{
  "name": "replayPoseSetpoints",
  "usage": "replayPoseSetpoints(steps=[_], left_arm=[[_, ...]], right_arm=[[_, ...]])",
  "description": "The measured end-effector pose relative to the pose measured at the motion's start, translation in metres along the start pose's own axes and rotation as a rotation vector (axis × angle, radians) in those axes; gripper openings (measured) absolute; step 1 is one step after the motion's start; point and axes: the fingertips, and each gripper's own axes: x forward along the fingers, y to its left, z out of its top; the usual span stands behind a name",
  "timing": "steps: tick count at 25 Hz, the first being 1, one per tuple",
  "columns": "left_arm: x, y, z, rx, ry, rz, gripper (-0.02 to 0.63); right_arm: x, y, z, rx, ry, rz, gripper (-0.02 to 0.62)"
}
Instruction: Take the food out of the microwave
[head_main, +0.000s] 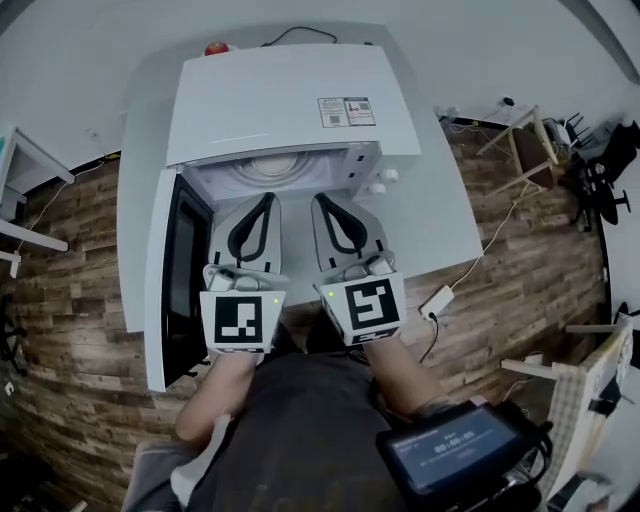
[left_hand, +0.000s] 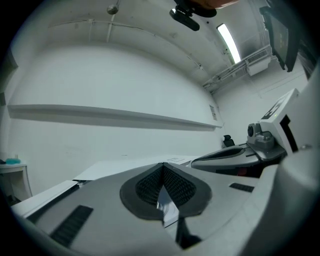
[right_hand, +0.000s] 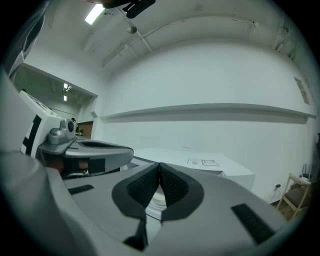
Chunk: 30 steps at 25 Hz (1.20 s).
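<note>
A white microwave (head_main: 280, 100) stands on a pale table (head_main: 450, 225) with its door (head_main: 168, 270) swung open to the left. Inside the cavity lies a round white plate (head_main: 265, 168); what is on it I cannot tell. Both grippers are held side by side at the mouth of the opening, pointing in. My left gripper (head_main: 266, 198) has its pads together with nothing held. My right gripper (head_main: 322, 198) is shut and empty too. In the left gripper view, the left gripper (left_hand: 162, 166) shows the plate's edge (left_hand: 168, 210) below its pads. The right gripper (right_hand: 159, 166) has the plate (right_hand: 156, 201) beyond it.
Two control knobs (head_main: 383, 179) sit right of the cavity. A red object (head_main: 216, 47) is behind the microwave. A cable with a white adapter (head_main: 436, 300) hangs off the table's right edge. A wooden stool (head_main: 525, 150) stands on the right, a white shelf (head_main: 25, 200) on the left.
</note>
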Motion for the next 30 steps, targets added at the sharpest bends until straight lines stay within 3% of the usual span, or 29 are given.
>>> replayPoseSetpoints(steps=[4,13,30], left_arm=[[0.01,0.003,-0.008,0.041,0.013,0.001,0.008],[0.022,0.03,-0.024,0.023,0.03,0.067,0.008],[0.049,0.042,-0.073,0.006,0.041,0.1,0.008]], right_arm=[[0.013,-0.005,-0.002,0.034,-0.028,0.015,0.006],[0.052,0.012,-0.011,0.012,-0.027,0.13,0.008],[0.088,0.009,-0.057,0.018,-0.021,0.15,0.008]])
